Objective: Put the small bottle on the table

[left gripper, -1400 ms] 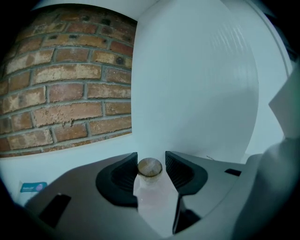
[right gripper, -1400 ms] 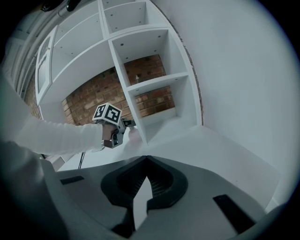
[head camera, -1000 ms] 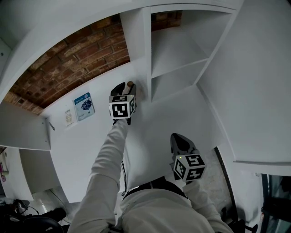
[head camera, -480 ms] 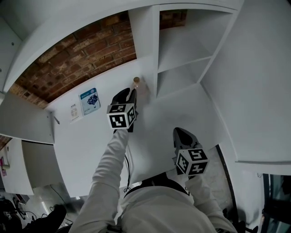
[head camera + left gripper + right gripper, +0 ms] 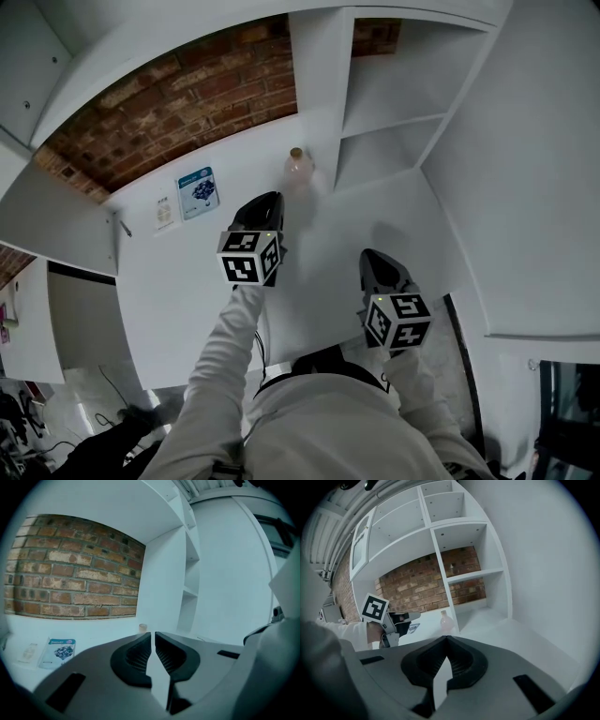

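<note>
left tool (image 5: 265,201): jaws closing, only a thin slit left between the pads, nothing in it. Hangs over the table, tips pointing at the bottle but clear of it.
right tool (image 5: 375,259): jaws together at the tips, empty. Sits nearer the person, to the right of the left tool, well apart from the bottle.
small bottle (image 5: 297,167): upright on the table, near the back, just left of the shelf unit's upright panel. Pale pinkish body, tan cap. Nothing touches it.
table (image 5: 178,281): white top, runs back to the brick wall.
brick wall (image 5: 169,103): red-brown, behind the table, under a white upper shelf.
shelf unit (image 5: 394,122): white, open compartments, right of the bottle; the compartments in view look bare.
leaflet (image 5: 198,190): blue-printed, lies flat at the back left of the table, left of the bottle and apart from it.
small card (image 5: 164,213): pale, flat, just left of the leaflet; print too small to read.
sleeves: light fabric on both arms; left arm (image 5: 225,347) stretched forward, right arm tucked close to the body.
</note>
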Available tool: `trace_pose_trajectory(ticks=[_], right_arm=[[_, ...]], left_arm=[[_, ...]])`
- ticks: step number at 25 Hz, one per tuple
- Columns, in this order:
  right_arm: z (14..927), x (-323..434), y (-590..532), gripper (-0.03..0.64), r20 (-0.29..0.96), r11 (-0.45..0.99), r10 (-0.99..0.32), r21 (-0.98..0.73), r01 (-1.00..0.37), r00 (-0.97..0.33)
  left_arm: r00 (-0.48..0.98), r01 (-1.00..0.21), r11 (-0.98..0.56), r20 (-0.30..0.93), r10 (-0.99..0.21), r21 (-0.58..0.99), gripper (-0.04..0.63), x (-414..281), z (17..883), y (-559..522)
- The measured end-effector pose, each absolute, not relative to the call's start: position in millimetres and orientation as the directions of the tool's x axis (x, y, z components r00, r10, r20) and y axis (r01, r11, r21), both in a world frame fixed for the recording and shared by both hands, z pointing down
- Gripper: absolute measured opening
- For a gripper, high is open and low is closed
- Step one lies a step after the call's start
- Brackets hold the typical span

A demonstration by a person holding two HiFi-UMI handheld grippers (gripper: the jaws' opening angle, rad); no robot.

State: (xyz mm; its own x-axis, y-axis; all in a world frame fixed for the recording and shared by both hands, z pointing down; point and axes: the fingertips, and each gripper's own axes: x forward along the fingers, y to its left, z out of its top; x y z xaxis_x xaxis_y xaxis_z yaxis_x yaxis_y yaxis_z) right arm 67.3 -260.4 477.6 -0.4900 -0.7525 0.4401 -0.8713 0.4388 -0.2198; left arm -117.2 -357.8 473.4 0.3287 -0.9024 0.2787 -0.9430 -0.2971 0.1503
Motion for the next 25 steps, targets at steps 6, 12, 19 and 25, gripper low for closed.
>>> trace_pose_trajectory(ticks=[6,12,19,25], right_arm=[[468.8,54.4,-254.2,0.028,0.419,0.465,-0.753,-0.208,-0.861,-0.507],[463.9,42.5,-246.5,0.028,0.409,0.494,-0.742,-0.201,-0.846,-0.531],[457.6,32.4,-238.3,0.028,0.392,0.51,-0.744,-0.19,-0.839,-0.541],[454.4,24.4,-231.3,0.028,0.383,0.522,-0.744,-0.178,-0.834,-0.548]], left_arm=[[0.333,-0.941,-0.302,0.263,-0.906,0.149,0.033,-123.0,464.4,-325.8],[0.315,-0.944,-0.275,0.254,-0.914,0.182,0.028,-135.3,461.7,-292.6],[0.299,-0.946,-0.25,0.257,-0.919,0.206,0.025,-150.8,461.5,-253.8],[0.279,-0.952,-0.231,0.256,-0.926,0.201,0.023,-161.6,461.3,-230.0]])
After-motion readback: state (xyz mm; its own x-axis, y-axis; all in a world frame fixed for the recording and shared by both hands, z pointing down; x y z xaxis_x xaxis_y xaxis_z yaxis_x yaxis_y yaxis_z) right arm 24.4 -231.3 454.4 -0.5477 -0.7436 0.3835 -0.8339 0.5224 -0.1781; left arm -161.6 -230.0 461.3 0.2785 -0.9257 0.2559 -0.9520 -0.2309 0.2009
